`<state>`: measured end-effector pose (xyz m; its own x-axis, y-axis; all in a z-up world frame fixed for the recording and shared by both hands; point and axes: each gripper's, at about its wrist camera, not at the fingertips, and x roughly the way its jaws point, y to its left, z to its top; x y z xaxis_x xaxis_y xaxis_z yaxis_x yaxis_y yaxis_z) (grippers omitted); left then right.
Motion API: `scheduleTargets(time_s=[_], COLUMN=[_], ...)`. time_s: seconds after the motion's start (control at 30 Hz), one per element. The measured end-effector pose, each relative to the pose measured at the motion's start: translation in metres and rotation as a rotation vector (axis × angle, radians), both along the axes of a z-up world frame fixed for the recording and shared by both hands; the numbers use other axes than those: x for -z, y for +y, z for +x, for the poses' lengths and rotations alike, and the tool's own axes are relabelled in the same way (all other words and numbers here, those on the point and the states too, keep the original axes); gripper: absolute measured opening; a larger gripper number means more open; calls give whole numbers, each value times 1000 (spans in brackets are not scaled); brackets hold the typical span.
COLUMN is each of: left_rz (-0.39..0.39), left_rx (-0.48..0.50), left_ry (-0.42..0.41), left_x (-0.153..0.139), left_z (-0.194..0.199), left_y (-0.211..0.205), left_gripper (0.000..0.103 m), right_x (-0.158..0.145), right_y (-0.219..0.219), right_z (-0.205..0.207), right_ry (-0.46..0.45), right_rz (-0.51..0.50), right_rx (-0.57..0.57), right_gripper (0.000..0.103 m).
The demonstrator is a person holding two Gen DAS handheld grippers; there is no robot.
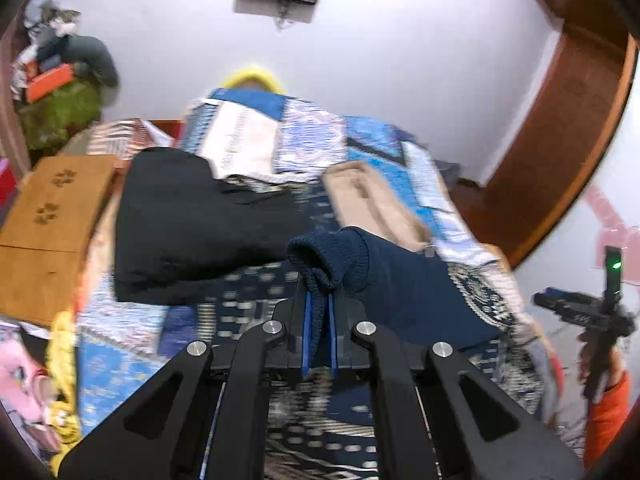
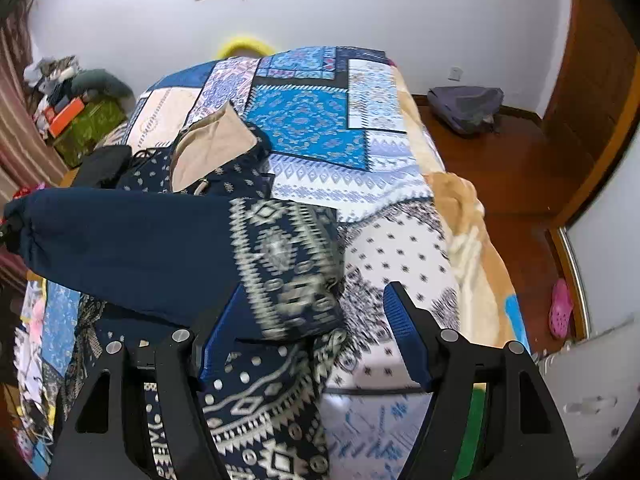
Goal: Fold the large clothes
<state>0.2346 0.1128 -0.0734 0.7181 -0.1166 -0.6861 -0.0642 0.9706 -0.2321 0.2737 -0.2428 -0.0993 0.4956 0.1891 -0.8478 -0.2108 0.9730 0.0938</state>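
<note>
My left gripper (image 1: 319, 308) is clamped on the ribbed cuff (image 1: 330, 258) of the navy sweater (image 2: 168, 248), which lies lifted across the patchwork bedspread (image 2: 320, 128). My right gripper (image 2: 316, 332) hangs spread above its patterned body.

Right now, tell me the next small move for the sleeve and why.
Probably carry the navy sleeve cuff across onto the patterned sweater body. The left hand-held gripper is shut on the cuff with the sleeve lifted out to the side, while the right hand-held gripper is open beside the body, holding nothing.
</note>
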Motion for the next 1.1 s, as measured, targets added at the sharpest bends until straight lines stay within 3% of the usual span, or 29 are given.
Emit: scheduleTargets(time_s=[0.07,0.3,0.43,0.47,0.5,0.67,0.8,0.9,1.1], left_rz=[-8,-56,6,18,36,145,156,180,176], left_rx=[-36,-102,-152,-156,-161,-131,-90,-51,6], left_ry=[47,345,435,436,429,368,266,175,75], left_x=[18,132,165,167,164,133,91,55,16], left_z=[1,13,16,16,15,18,25,39,83], left_y=[16,54,60,61,61,51,38,22,-6], left_gripper=[6,8,10,17,22,24,38,42,48], right_x=[14,68,83,81,79,55,28,4,-38], right_y=[10,28,27,25,25,24,31,39,59], right_z=[7,15,17,17,18,18,23,29,52], right_ry=[26,141,178,180,179,123,50,-17,-150], right_rz=[-37,-149,-153,-142,-134,-99,-64,-42,-12], right_rx=[-21,-75,-78,-74,-71,-71,-84,-100,-120], right_gripper=[68,68,68,68,68,68,68,68,68])
